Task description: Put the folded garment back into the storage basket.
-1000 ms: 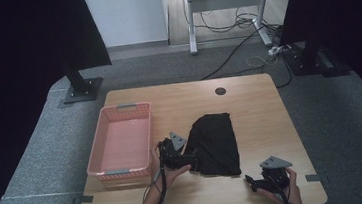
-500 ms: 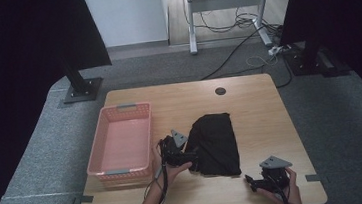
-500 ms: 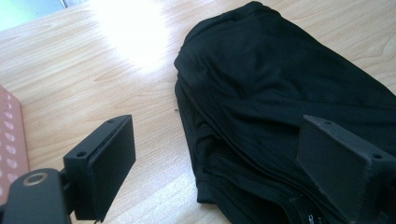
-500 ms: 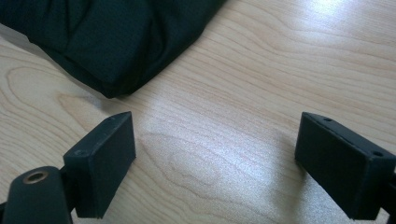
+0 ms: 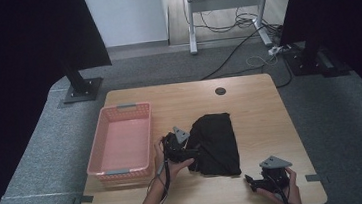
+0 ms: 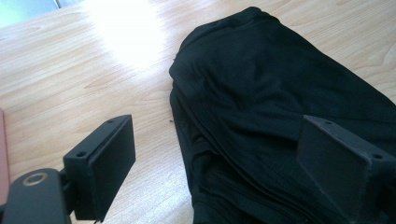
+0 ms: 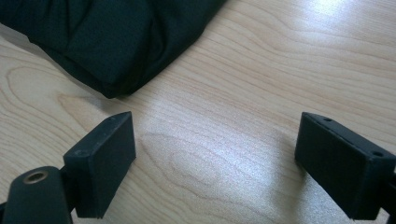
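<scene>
Since a second ago the left claw (image 5: 193, 150) has nudged slightly toward the black cloth (image 5: 217, 143); the right claw and the cloth look unmoved. Near edge of the tabletop (image 5: 249, 100), about 5 o'clock in the high view: right claw (image 5: 251, 180) held in the person's hand, jaws spread wide with bare wood between them, gripping nothing; in the right gripper view the folded corner of the cloth (image 7: 112, 42) lies just beyond its left jaw, not touching. At about 7 o'clock the left hand holds the left claw at the cloth's left edge. Left gripper view: jaws wide apart, one over bare wood, the other over the cloth (image 6: 271, 112), the cloth's edge running between them; pads not pressing on it, so nothing gripped. Cloth lies bunched and folded at the tabletop's centre. At 9 o'clock, pink basket (image 5: 119, 109), well left of the cloth, just beside the left hand. At 12 o'clock, a round hole (image 5: 220, 91) in the tabletop.
</scene>
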{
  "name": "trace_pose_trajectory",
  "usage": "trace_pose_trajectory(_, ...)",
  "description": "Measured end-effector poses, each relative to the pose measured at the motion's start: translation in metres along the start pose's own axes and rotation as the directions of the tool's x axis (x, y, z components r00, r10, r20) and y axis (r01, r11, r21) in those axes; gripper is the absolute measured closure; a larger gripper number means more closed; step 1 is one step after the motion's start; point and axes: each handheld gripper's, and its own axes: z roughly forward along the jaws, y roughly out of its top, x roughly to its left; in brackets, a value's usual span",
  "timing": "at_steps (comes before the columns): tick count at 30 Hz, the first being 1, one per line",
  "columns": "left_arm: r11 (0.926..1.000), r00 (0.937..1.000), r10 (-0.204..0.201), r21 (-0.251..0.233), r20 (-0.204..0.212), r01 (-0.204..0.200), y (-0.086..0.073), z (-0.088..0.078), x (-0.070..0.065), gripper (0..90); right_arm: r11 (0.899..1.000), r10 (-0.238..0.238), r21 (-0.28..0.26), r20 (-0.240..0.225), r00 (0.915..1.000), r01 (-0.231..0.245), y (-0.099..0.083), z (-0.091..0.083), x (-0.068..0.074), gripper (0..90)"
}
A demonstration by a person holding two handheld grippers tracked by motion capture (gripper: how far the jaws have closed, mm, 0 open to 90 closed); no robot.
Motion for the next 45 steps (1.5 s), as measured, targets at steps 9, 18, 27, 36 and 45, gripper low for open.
trace_pose_trajectory(9, 1.0000, 1.0000, -0.004, -0.005, 0.001, 0.004, 0.005, 0.004, 0.004, 11.6, 1.000, 0.003, 0.000, 0.003, 1.0000, -0.003, 0.000, 0.000, 0.000, 11.9)
trace_pose_trajectory(18, 0.9998, 0.9994, -0.012, -0.015, -0.032, 0.011, 0.011, 0.011, 0.003, 11.5, 1.000, 0.003, -0.001, 0.004, 1.0000, -0.003, 0.000, 0.000, 0.001, 12.0)
trace_pose_trajectory(27, 1.0000, 0.9994, -0.005, 0.001, -0.033, 0.005, 0.015, 0.020, 0.002, 11.5, 1.000, 0.002, -0.001, 0.003, 1.0000, -0.002, 0.000, 0.000, 0.001, 12.0)
trace_pose_trajectory(36, 0.9999, 0.9996, -0.015, 0.000, -0.024, 0.015, 0.020, 0.028, 0.001, 11.5, 1.000, 0.002, 0.000, 0.003, 1.0000, -0.002, 0.000, 0.000, 0.001, 12.0)
trace_pose_trajectory(45, 1.0000, 0.9997, 0.004, 0.008, -0.025, -0.003, 0.029, 0.034, -0.001, 11.6, 1.000, 0.001, -0.001, 0.003, 1.0000, -0.001, 0.000, 0.000, 0.001, 12.0)
